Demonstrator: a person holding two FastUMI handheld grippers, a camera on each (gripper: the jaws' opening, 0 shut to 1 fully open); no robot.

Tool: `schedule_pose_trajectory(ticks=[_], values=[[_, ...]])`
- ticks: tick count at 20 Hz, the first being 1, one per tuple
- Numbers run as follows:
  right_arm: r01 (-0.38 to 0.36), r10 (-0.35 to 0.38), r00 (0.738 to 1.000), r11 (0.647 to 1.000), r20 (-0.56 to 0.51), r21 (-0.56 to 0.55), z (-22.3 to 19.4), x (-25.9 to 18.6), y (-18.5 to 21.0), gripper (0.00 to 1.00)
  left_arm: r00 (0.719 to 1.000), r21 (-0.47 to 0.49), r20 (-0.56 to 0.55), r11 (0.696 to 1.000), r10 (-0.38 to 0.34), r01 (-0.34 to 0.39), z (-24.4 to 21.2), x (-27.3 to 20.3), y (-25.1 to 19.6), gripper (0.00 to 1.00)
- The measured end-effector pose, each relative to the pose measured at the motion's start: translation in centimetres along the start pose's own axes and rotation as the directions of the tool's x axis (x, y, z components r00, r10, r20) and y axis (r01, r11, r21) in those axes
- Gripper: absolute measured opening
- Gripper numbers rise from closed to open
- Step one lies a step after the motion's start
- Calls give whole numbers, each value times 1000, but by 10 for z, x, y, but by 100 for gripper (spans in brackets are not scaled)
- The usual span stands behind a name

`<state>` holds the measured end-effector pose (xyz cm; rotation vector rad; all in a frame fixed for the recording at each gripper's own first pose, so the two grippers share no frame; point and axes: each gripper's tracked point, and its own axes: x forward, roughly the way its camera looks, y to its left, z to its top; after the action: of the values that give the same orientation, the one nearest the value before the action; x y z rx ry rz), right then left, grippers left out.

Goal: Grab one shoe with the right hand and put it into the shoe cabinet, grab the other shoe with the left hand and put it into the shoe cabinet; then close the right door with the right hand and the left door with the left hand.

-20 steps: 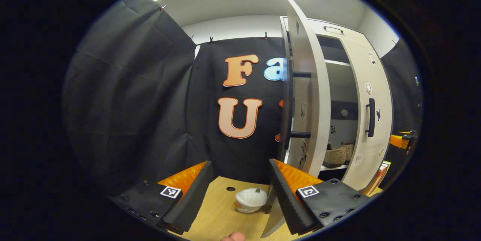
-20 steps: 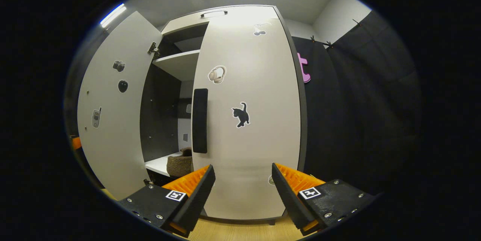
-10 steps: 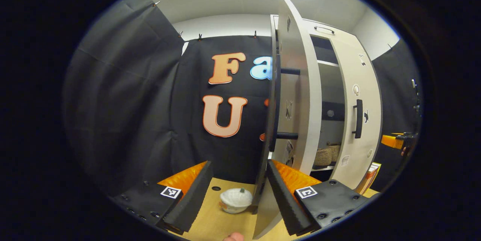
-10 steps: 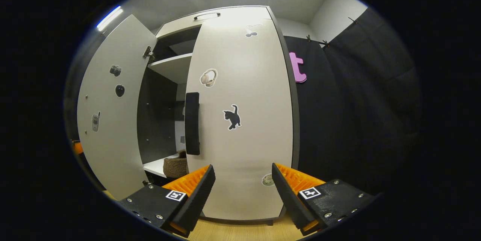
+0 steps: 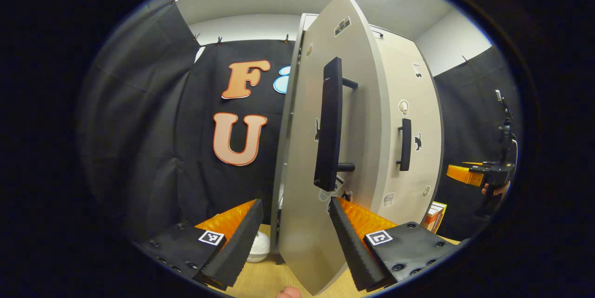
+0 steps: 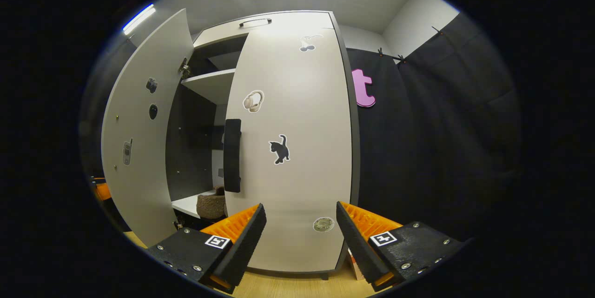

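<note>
In the left gripper view the cabinet's left door [image 5: 302, 223] stands half open right in front of me, and its black handle [image 5: 327, 126] faces right. My left gripper [image 5: 295, 205] is open, with the door's lower edge between its fingers. Whether a finger touches the door I cannot tell. Beyond it the right door [image 5: 413, 102] lies flush with the cabinet. In the right gripper view my right gripper [image 6: 300, 207] is open, a short way in front of the right door [image 6: 297, 116] and its handle [image 6: 231, 156]. A brown shoe [image 6: 209, 205] sits on the lower shelf in the gap beside the left door [image 6: 139, 149].
A white round bowl [image 5: 258, 247] rests on the wooden floor beside the cabinet's left side. An orange box [image 5: 434, 216] leans at the cabinet's right foot. The right gripper [image 5: 479, 175], held by a hand, shows at the far right of the left gripper view. An upper shelf [image 6: 211, 82] crosses the cabinet.
The left door has swung toward the cabinet and now hides the shoes in the left gripper view. The right gripper has drawn slightly back from the right door.
</note>
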<state>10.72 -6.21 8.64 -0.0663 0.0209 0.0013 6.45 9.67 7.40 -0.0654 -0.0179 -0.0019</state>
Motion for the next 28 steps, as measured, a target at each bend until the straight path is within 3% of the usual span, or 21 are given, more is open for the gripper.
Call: schedule_pose_trajectory(ticks=[2, 5, 10, 14, 23, 28], values=[[10, -10, 1000, 1000, 9, -1, 3, -3, -4, 93, 1000, 12, 5, 1000, 1, -1, -2, 9, -7, 99], [13, -13, 1000, 1000, 12, 6, 4, -5, -7, 93, 1000, -1, 4, 1000, -25, 25, -2, 16, -21, 95], [23, -23, 1000, 1000, 9, 4, 2, -7, -12, 93, 987, -54, -18, 985, -163, 161, -10, 13, -52, 96], [32, -32, 999, 999, 17, 10, 4, -7, -18, 93, 992, 0, -14, 992, -126, 127, -7, 15, -45, 96], [39, -39, 999, 999, 22, 14, 7, -15, -24, 93, 980, 3, 104, 985, -170, 170, 52, 52, -80, 96], [46, -46, 999, 999, 20, 3, 6, -23, -26, 93, 984, 43, 80, 987, -159, 156, 51, 77, -92, 96]])
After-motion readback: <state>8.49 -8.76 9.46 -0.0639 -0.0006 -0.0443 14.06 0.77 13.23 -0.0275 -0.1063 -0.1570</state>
